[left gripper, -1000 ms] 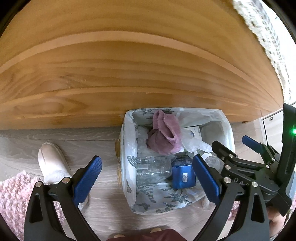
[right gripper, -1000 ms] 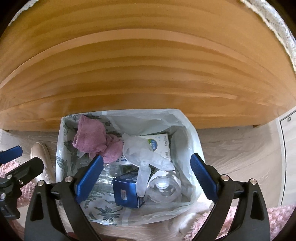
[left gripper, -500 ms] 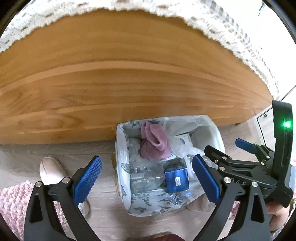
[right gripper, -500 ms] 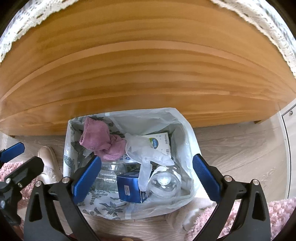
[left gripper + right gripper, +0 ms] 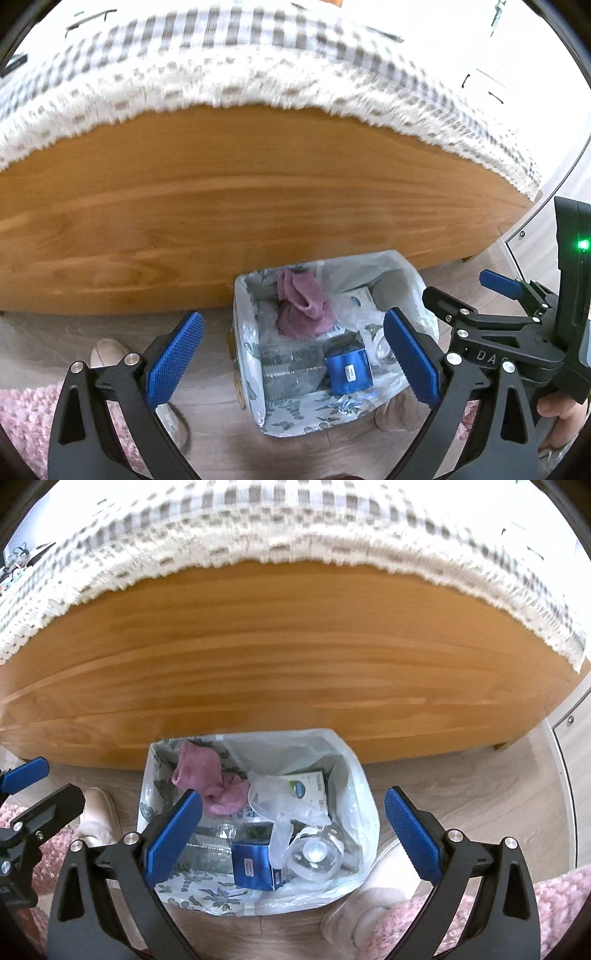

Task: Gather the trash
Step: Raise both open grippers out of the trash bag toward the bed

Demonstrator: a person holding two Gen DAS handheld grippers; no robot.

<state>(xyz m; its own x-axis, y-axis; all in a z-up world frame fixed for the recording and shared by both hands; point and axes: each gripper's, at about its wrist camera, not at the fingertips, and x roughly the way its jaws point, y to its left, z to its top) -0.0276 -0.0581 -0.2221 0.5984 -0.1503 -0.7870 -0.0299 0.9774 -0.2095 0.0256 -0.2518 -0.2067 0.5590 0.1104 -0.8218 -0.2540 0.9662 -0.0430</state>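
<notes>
A bag-lined trash bin (image 5: 245,365) (image 5: 364,812) stands on the floor against a wooden table side. Inside lie a pink cloth (image 5: 301,308) (image 5: 210,779), a blue box (image 5: 349,371) (image 5: 255,864), clear plastic bottles (image 5: 288,373) (image 5: 314,856), a white carton (image 5: 306,788) and a crumpled clear plastic glove (image 5: 280,812). My left gripper (image 5: 291,358) hangs open above the bin, nothing between its blue pads. My right gripper (image 5: 293,834) is open too, above the bin and empty. The right gripper also shows at the right edge of the left wrist view.
The wooden table side (image 5: 258,221) (image 5: 295,664) rises behind the bin, a lace-edged checked cloth (image 5: 258,62) (image 5: 277,528) draped over its top. Slippered feet (image 5: 107,354) (image 5: 98,816) and a pink rug (image 5: 22,421) (image 5: 554,904) flank the bin. A white cabinet (image 5: 572,738) stands right.
Both grippers have risen and pulled back from the bin, which looks smaller and lower now. The tablecloth has come into view at the top. Both stay open and empty.
</notes>
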